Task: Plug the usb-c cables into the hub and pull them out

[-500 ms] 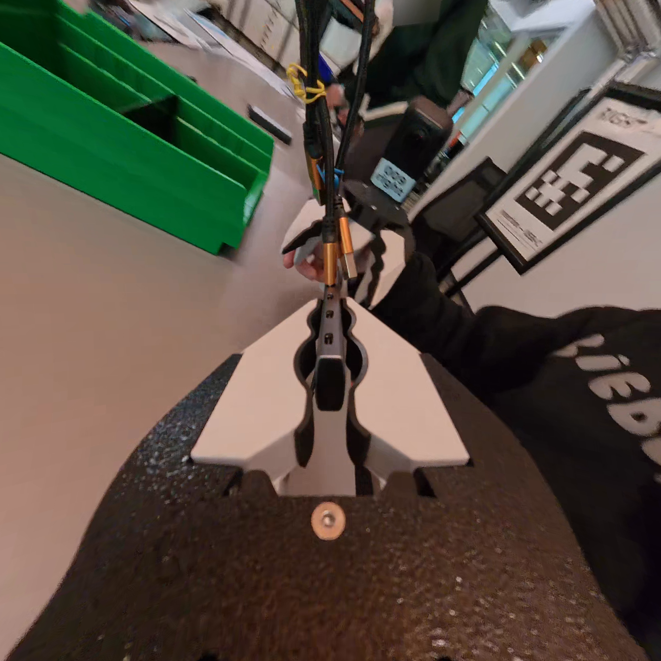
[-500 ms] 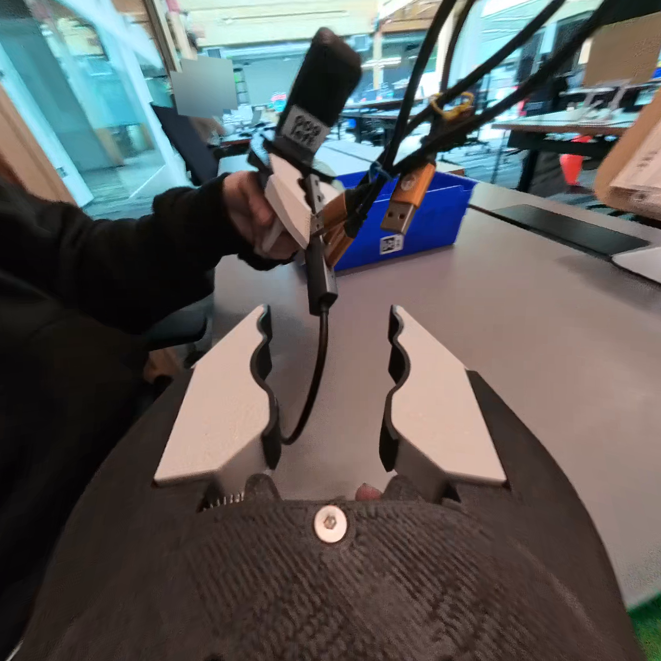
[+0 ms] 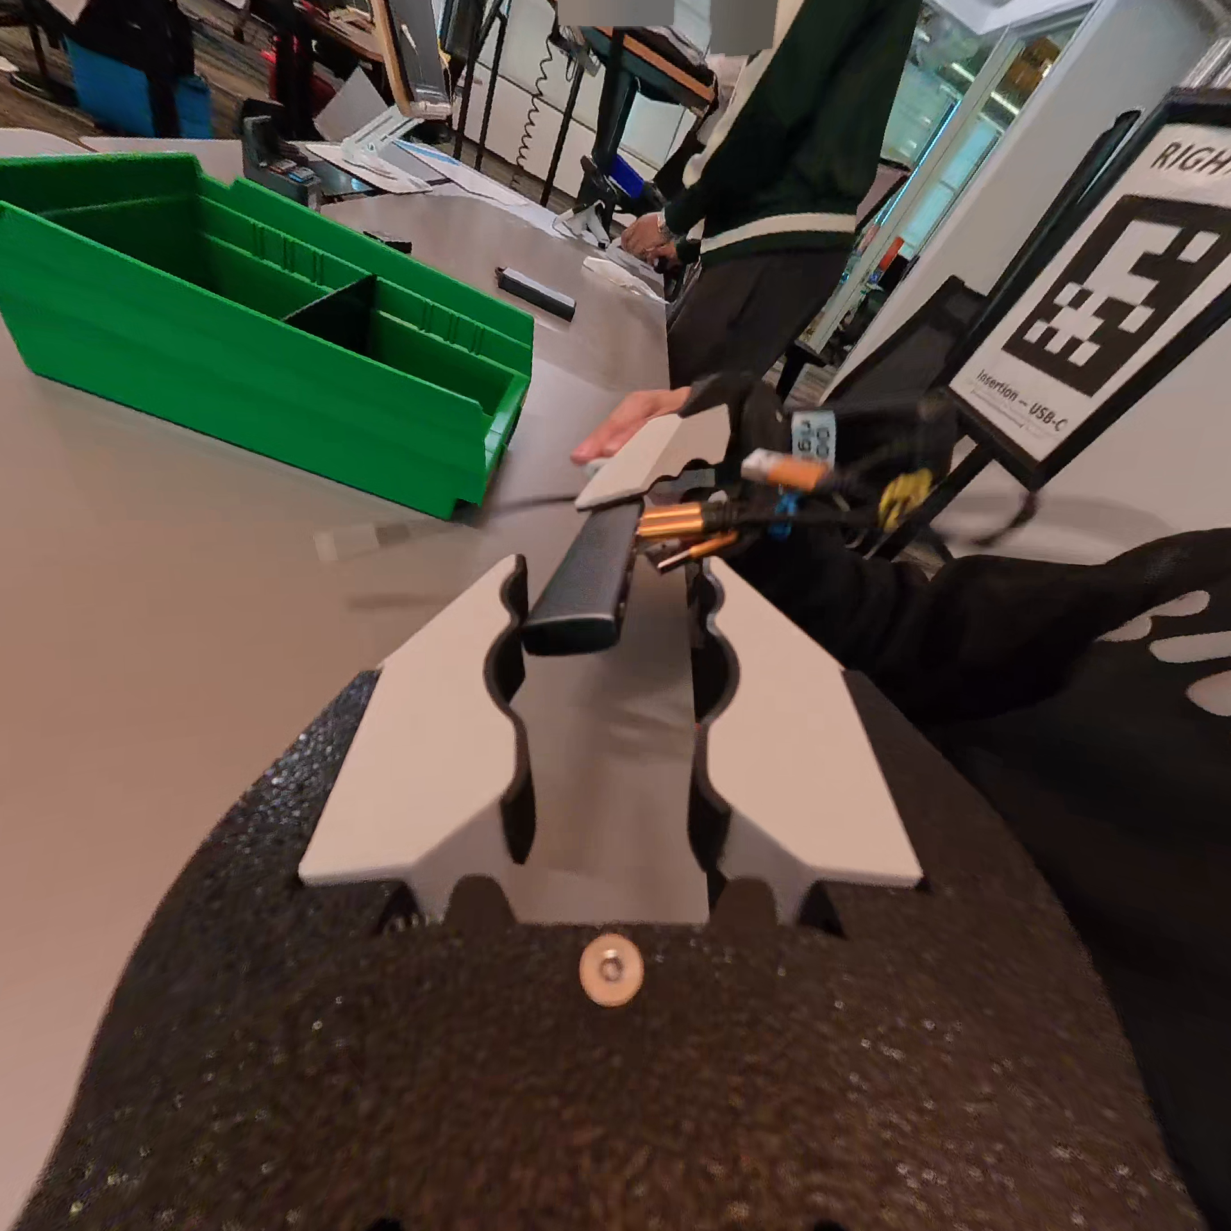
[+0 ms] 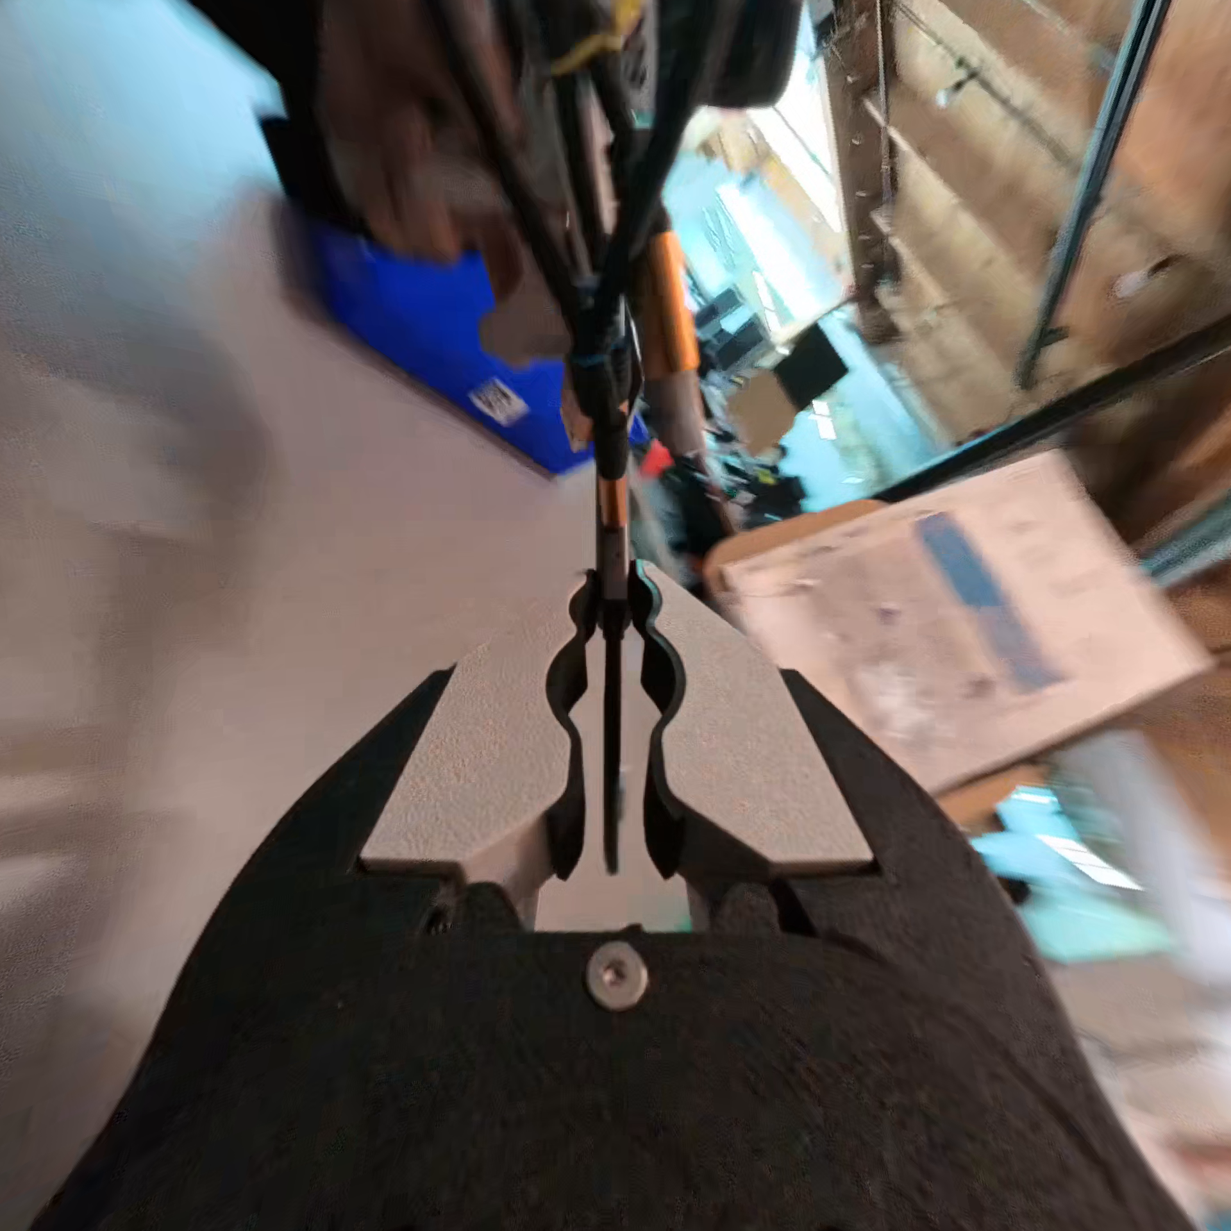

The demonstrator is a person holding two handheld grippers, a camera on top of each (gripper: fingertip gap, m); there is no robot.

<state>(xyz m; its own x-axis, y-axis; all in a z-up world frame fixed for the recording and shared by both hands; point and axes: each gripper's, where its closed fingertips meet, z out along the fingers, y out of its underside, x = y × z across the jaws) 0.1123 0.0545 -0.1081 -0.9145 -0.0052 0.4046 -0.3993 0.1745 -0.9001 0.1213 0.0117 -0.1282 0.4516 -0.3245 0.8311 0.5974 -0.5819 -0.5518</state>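
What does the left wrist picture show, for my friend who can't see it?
The left gripper is open, its two pale fingers on either side of a dark hub with gold-ended cables at its far end. The right gripper sits beyond the hub. A green bin rests on the grey table.

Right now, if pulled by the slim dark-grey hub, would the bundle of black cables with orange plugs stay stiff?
Probably floppy: the cable bundle bends and splays beyond the hub. Likely moves as one; a yellow tie binds it. The hub seems rigid, cantilevered from the right gripper.
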